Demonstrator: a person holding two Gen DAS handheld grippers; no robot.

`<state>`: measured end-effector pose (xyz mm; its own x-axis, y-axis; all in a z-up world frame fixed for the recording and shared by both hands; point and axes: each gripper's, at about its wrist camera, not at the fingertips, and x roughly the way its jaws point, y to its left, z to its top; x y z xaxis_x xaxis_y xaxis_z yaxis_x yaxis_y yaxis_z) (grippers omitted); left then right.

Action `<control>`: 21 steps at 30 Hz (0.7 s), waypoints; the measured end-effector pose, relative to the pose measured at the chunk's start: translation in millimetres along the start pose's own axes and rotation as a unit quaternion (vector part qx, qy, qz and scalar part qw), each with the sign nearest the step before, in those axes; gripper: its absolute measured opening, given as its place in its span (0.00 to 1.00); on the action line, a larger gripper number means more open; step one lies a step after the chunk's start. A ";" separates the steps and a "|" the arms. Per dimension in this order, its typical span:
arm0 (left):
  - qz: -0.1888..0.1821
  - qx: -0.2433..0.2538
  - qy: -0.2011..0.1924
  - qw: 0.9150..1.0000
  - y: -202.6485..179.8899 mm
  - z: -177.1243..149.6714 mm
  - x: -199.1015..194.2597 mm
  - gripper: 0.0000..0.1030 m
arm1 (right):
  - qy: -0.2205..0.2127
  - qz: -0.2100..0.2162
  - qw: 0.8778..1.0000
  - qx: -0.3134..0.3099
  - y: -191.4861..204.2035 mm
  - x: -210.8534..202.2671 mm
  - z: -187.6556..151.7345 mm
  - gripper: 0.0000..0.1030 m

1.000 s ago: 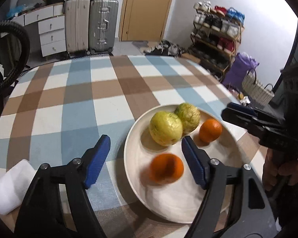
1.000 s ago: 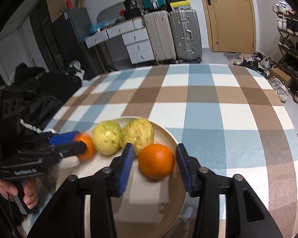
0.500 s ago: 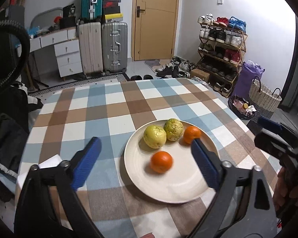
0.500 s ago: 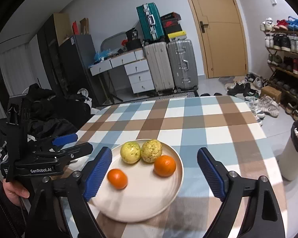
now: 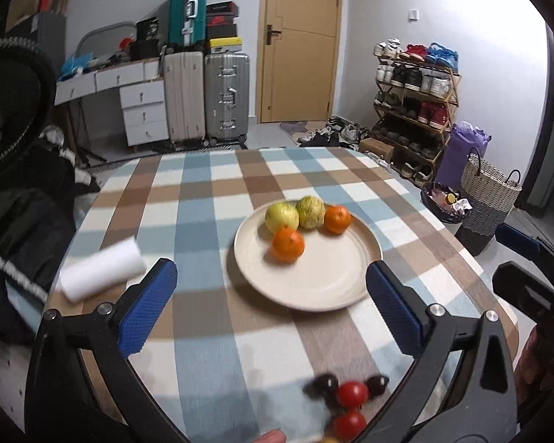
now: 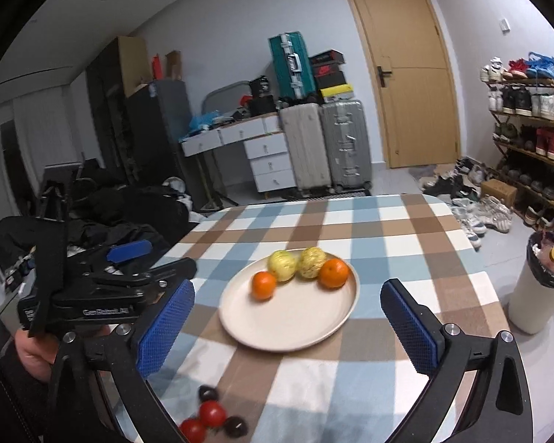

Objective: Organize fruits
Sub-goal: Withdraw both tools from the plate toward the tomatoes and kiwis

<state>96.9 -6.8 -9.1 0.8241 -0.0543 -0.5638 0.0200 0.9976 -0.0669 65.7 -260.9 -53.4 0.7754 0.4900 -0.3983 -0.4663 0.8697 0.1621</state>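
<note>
A cream plate [image 5: 325, 288] [image 6: 277, 328] on the checked tablecloth holds two oranges [image 5: 288, 244] [image 6: 334, 273] and two yellow-green fruits [image 5: 281, 216] [image 6: 282, 265]. Small red tomatoes [image 5: 352, 393] [image 6: 212, 413] and dark fruits [image 5: 327, 384] [image 6: 235, 426] lie on the cloth near the front edge. My left gripper [image 5: 271, 308] is open and empty, held back from the plate. My right gripper [image 6: 286, 326] is open and empty, also back from the plate. Each gripper shows in the other's view, the left one [image 6: 129, 254] at left, the right one [image 5: 517, 240] at right.
A white foam roll [image 5: 101, 273] lies on the table's left side. A bin [image 6: 539, 284] and a woven basket [image 5: 489, 192] stand on the floor to the right. Suitcases [image 5: 207, 96], drawers and a shoe rack [image 5: 413, 107] are behind the table.
Both grippers have pulled back and up from the plate, leaving the oranges on it. The small tomatoes and dark fruits near the front edge have come into view.
</note>
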 end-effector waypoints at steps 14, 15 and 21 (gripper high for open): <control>-0.007 -0.064 0.027 0.998 27.3 -75.1 -37.1 0.99 | 0.029 0.004 1.000 -0.004 41.1 -40.0 -54.1 1.00; -0.009 -0.067 0.032 0.997 28.9 -80.7 -37.1 0.99 | 0.041 0.008 0.999 0.000 41.8 -38.6 -61.1 1.00; -0.009 -0.074 0.055 0.996 36.3 -102.9 -28.2 0.99 | 0.099 0.009 0.995 -0.006 52.6 -29.2 -99.1 1.00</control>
<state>16.1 26.4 -80.3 0.7571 -0.0844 -0.6478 -0.0566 0.9794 -0.1937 -23.6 -235.5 -122.8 0.6689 0.4833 -0.5649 -0.4859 0.8593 0.1598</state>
